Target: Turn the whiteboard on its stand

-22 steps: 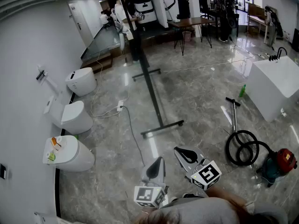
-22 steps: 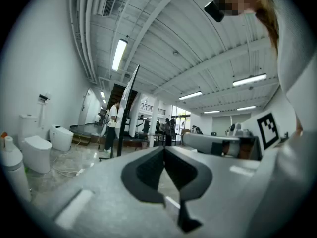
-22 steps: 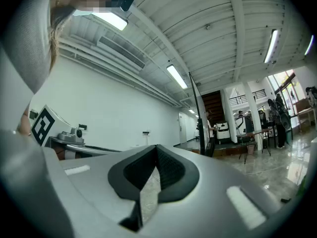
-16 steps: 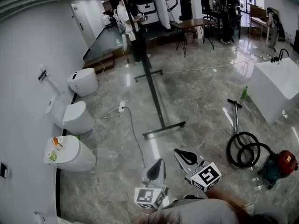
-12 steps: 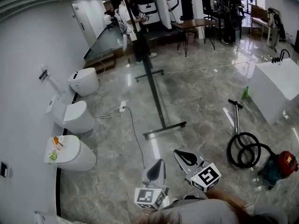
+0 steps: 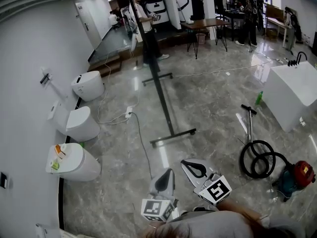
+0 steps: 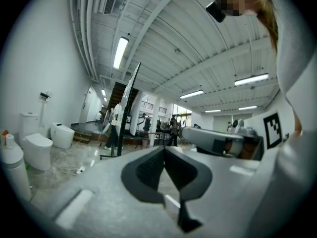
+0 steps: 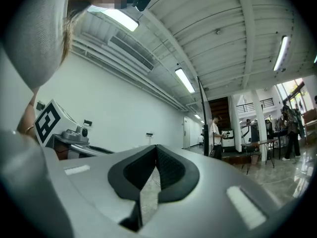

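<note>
- The whiteboard stands edge-on to the head view, a thin dark line on its stand, mid-floor and well ahead of both grippers.
- The left gripper has its jaws together, holding nothing.
- The right gripper is the same (closed, empty), just beside the left one.
- Toilets line the left wall.
- A red vacuum cleaner sits to the right.

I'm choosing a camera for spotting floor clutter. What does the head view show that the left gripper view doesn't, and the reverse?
Only the head view: the red vacuum, the green bottle and the white basin. Only the left gripper view: the camera on the person's head, and the closed, empty jaws of the left tool seen head-on. Both: the whiteboard stand, the toilets and the right tool.
</note>
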The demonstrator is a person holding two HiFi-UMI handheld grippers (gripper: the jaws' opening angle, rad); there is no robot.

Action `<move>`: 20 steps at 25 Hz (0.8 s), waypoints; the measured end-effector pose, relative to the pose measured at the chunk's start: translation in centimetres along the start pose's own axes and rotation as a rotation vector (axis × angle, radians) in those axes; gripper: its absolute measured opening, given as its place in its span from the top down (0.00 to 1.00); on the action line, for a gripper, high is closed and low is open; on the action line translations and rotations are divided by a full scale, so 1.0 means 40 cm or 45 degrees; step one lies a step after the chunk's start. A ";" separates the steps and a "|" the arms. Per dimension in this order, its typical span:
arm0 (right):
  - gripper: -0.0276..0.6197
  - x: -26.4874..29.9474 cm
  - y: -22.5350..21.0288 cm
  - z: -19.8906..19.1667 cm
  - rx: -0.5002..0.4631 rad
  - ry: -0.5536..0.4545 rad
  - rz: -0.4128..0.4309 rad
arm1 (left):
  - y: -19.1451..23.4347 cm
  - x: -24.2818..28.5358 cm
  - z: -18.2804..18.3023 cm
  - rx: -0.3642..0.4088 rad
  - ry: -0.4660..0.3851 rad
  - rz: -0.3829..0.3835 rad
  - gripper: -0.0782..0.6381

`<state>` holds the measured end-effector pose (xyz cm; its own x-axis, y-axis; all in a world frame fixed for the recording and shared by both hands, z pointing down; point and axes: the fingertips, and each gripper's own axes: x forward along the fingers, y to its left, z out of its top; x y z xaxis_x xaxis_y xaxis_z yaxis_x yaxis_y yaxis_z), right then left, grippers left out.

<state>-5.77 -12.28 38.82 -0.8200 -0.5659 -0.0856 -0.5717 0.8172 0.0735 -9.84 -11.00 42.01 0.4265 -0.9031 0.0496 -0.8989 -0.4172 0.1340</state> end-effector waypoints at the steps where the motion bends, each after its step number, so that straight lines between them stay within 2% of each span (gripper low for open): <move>1: 0.95 0.000 -0.005 -0.001 0.015 -0.009 0.006 | -0.002 0.006 -0.002 -0.001 0.002 0.000 0.90; 11: 0.95 -0.027 -0.069 -0.048 0.114 -0.006 0.048 | -0.036 0.044 -0.030 -0.030 -0.029 0.038 0.90; 16: 0.95 -0.006 -0.100 -0.046 0.110 -0.011 0.053 | -0.007 0.075 -0.027 -0.034 -0.027 0.075 0.90; 20: 0.95 0.038 -0.144 -0.045 0.101 -0.026 0.030 | 0.030 0.122 -0.029 -0.031 -0.021 0.066 0.90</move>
<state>-3.79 -18.04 40.05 -0.8318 -0.5450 -0.1049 -0.5478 0.8366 -0.0031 -8.73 -15.80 43.57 0.3775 -0.9251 0.0409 -0.9170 -0.3673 0.1559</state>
